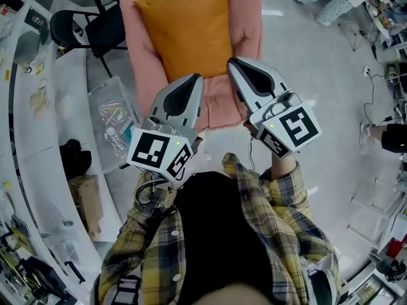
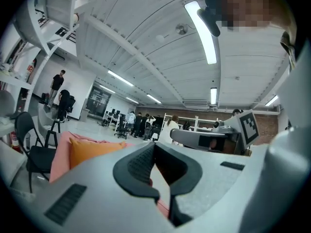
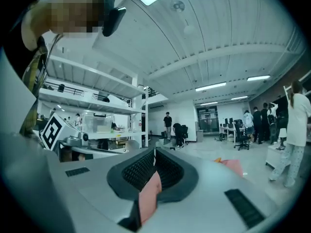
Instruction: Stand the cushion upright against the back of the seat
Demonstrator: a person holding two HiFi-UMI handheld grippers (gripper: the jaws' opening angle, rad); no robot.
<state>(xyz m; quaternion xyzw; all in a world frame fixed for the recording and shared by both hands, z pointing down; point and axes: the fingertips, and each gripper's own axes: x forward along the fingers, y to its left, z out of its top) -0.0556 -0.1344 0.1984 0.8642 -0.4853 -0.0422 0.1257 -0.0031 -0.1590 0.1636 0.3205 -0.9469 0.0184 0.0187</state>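
An orange cushion rests on the pink padded seat, its top edge up against the seat's back. In the left gripper view the orange cushion shows low at the left, apart from the jaws. My left gripper and right gripper hover side by side over the seat's front edge, close to the person's chest. Both point toward the cushion without touching it. The left gripper is shut with nothing between its jaws. The right gripper is shut too, with only pink seat showing behind its gap.
A black folding chair stands left of the seat, with a clear plastic bin of small items below it. A curved white table runs down the left side. Cables lie on the floor at right. Several people stand far off in the room.
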